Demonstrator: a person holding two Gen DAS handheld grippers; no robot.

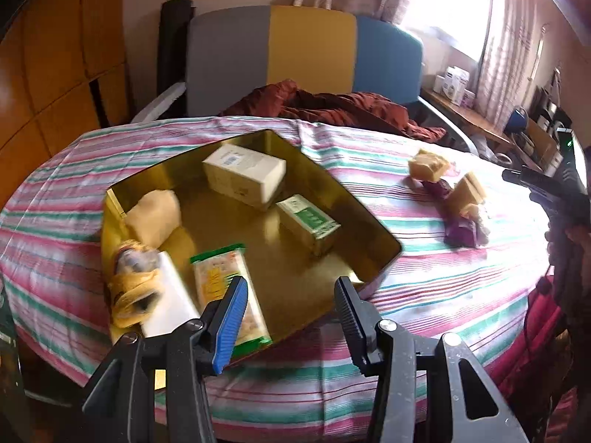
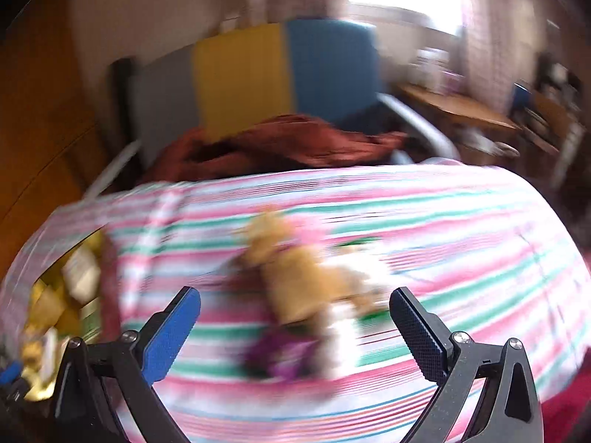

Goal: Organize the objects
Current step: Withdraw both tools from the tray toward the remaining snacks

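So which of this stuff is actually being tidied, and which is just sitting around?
Part of the job:
- gold tray
- white box, green carton and snack packet in it
- loose wrapped snacks on the striped cloth
- left gripper and right gripper, jaws open

Just lying about:
- red fabric
- colourful chair

window [image 1: 450,11] glare | right view motion-blurred | fisheye edges dark

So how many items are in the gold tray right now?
5: a white box at the back, green carton right, beige bundle left, yellow-wrapped item and snack packet in front. More may be hidden.
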